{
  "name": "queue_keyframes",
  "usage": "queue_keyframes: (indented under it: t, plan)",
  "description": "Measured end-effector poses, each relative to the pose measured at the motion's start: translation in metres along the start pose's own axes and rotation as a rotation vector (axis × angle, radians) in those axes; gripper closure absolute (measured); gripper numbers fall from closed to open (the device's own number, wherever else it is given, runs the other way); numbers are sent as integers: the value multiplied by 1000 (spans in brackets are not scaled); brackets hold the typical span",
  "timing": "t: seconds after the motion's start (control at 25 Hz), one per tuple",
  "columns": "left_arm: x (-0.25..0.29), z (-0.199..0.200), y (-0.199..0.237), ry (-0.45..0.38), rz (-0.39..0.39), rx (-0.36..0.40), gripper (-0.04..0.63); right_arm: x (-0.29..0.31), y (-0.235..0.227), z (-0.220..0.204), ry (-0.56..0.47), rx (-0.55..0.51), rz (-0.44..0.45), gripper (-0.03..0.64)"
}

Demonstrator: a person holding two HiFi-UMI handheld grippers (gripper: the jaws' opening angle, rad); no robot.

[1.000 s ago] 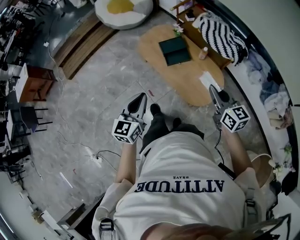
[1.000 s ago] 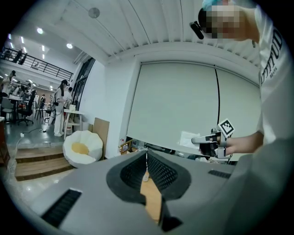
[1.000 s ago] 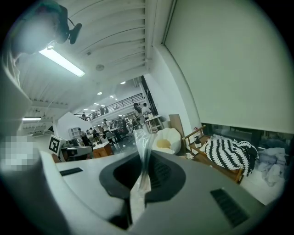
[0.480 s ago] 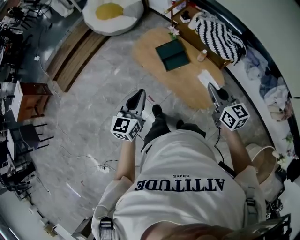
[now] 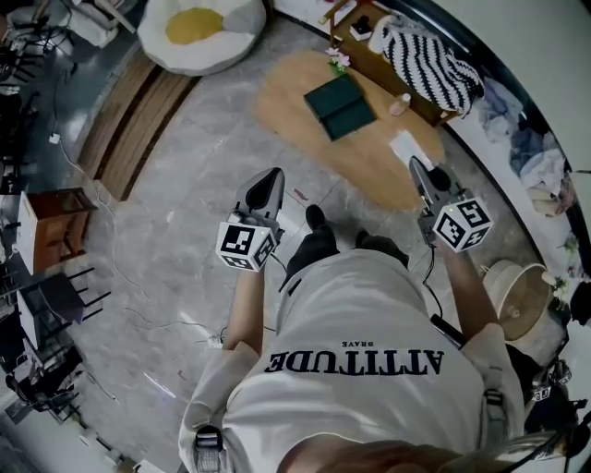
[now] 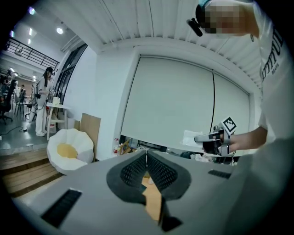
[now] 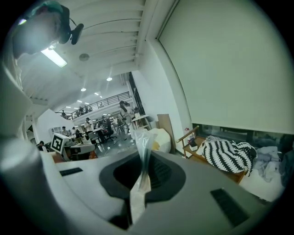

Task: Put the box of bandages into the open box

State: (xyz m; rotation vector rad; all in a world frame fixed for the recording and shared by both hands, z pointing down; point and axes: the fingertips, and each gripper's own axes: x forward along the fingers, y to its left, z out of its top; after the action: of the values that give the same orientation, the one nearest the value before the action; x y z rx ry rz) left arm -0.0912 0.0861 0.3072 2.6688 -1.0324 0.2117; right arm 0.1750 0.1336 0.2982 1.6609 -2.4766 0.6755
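A dark green open box [image 5: 340, 104] lies on a low oval wooden table [image 5: 295, 102] ahead of the person. My right gripper [image 5: 415, 164] hovers at the table's near right edge, shut on a thin clear-and-white plastic packet [image 5: 406, 148]. In the right gripper view the film [image 7: 143, 140] stands up from between the closed jaws of that gripper [image 7: 143, 153]. My left gripper [image 5: 269, 174] is held over the floor short of the table. Its jaws [image 6: 146, 153] are shut with nothing in them. I cannot tell what the packet contains.
A small bottle [image 5: 400, 103] stands on the table by the box. Behind it a wooden bench holds a striped cushion [image 5: 429, 60]. A white beanbag [image 5: 199, 28], wooden steps [image 5: 138, 120], a cabinet [image 5: 55, 226], floor cables and a woven basket [image 5: 517, 296] surround the person.
The floor and furniture have slid left and down in the head view as the person moves. Both grippers keep their places before the body, and the right one still pinches the packet.
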Motion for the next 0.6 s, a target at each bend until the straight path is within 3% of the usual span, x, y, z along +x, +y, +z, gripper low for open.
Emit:
queue_keyframes:
  t: [0.6]
  plan:
    - [23, -11, 92, 61, -72, -20, 574, 68, 17, -11, 62, 57, -85, 586]
